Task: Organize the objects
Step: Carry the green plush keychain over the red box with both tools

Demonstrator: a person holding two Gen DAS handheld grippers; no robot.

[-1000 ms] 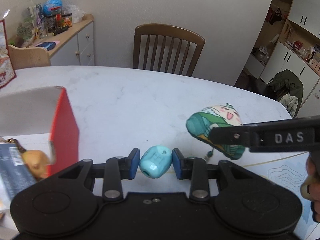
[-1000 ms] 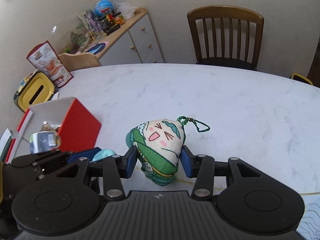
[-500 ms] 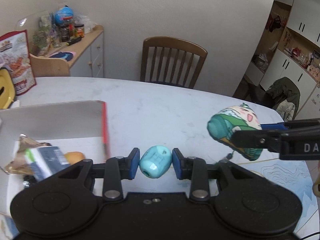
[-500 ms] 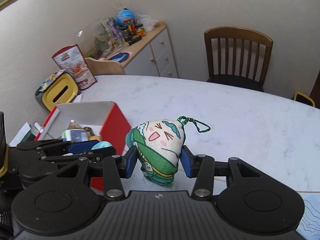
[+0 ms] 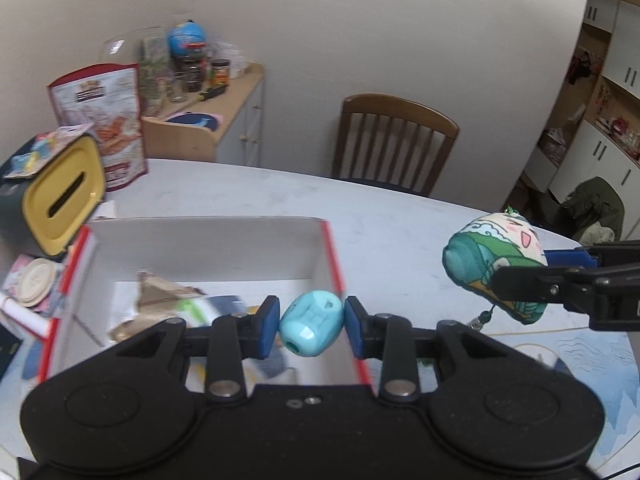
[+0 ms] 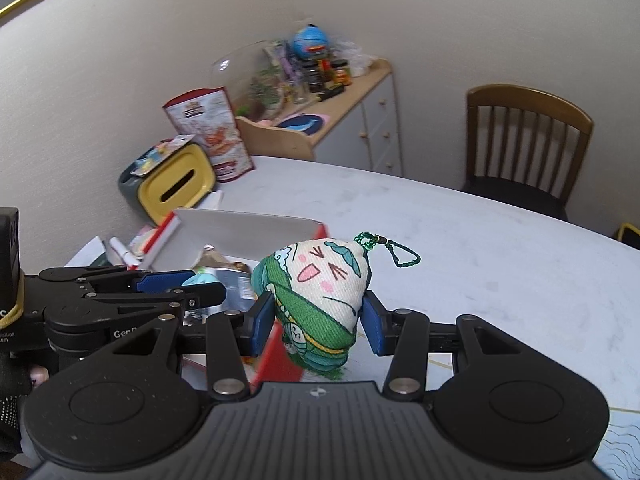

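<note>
Left claw (image 5: 311, 327) is clamped on a turquoise bead (image 5: 311, 329), a glossy, faceted, barrel-shaped piece with a hole at its lower end, pinched between the two blue pads. It hangs right above the open box (image 5: 200, 248), over the box's right-hand wall: a cardboard thing, matte white inside, red along the edges and outer face. Down in the box lies a jumble of crinkly packets, too blurred to name.

Over to the right claw (image 6: 318, 318): it's squeezing a plush charm (image 6: 320, 284), a soft, stuffed, cone-shaped pouch of woven cloth, cream with a printed laughing face up top and green folds wrapped round its base. A braided green cord loop (image 6: 402, 254) sticks out from its tip. From the left wrist view the charm (image 5: 494, 270) sits in mid-air above the pale, marble-look counter (image 5: 400, 232), well to the right of the box.

At the counter's far left, a rounded yellow tissue holder (image 5: 64, 196) with a slot, and a glossy stand-up snack pouch (image 5: 100, 120) behind it. Beyond the counter, a slatted wooden chair (image 5: 394, 144).
</note>
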